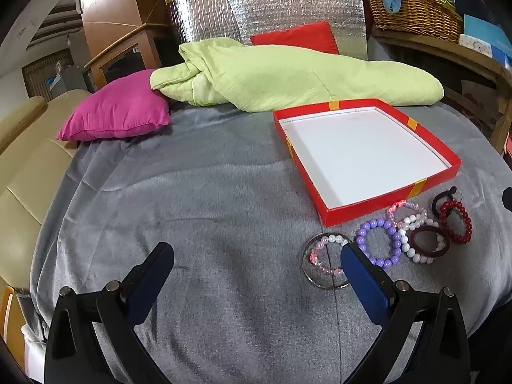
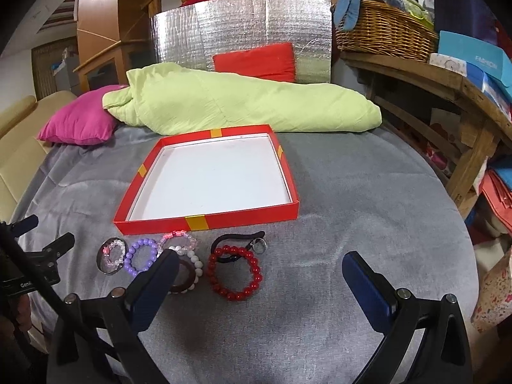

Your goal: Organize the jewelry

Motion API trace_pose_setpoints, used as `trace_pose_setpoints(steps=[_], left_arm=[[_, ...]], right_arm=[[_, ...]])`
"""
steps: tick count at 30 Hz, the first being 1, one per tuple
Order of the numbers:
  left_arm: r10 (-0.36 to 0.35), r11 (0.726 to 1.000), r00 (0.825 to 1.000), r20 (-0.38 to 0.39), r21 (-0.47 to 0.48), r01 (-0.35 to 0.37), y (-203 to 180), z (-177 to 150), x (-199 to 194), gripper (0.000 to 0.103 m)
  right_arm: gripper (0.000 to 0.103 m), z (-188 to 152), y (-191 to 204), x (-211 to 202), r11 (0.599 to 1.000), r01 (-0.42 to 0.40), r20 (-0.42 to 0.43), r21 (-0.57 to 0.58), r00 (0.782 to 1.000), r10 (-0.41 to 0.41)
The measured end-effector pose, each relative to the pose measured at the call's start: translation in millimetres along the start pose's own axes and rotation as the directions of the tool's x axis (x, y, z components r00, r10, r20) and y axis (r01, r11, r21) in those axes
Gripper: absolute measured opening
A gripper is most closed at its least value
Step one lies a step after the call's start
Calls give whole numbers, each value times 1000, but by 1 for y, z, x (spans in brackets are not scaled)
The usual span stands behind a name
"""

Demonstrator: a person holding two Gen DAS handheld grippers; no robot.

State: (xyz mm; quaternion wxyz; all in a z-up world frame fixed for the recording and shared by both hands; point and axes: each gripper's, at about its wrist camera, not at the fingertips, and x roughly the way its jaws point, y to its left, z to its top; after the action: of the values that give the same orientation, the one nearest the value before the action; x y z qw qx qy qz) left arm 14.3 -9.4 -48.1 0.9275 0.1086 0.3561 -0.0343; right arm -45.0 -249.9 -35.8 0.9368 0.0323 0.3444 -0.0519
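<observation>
home bedroom — blanket (image 2: 243, 108), pillow (image 2: 76, 124), wicker basket (image 2: 384, 32)

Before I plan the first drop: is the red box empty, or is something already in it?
Empty. The shallow red cardboard box shows only its bare white floor in both views; the beaded bracelets all lie outside it.

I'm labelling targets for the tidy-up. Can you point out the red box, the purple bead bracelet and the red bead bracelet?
red box (image 2: 160, 223): right wrist view, on its near red wall.
purple bead bracelet (image 1: 361, 240): left wrist view, on a left-side bead.
red bead bracelet (image 2: 254, 261): right wrist view, on a right-side bead.
</observation>
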Motion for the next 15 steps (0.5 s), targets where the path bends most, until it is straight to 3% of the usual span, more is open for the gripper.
trace_pose_setpoints(steps=[3,9,15], left_arm=[[-23,1000,999,-33,-8,23,5,-3,5,103],[-105,994,990,-98,-39,102,10,-8,16,103],[-186,983,968,-168,-32,183,-4,-10,31,103]], right_arm=[[101,-1,-2,3,1000,-32,-15,-1,999,32],[84,-5,-11,17,995,-94,-84,37,992,96],[63,-10,-15,36,977,-174,-167,122,967,194]])
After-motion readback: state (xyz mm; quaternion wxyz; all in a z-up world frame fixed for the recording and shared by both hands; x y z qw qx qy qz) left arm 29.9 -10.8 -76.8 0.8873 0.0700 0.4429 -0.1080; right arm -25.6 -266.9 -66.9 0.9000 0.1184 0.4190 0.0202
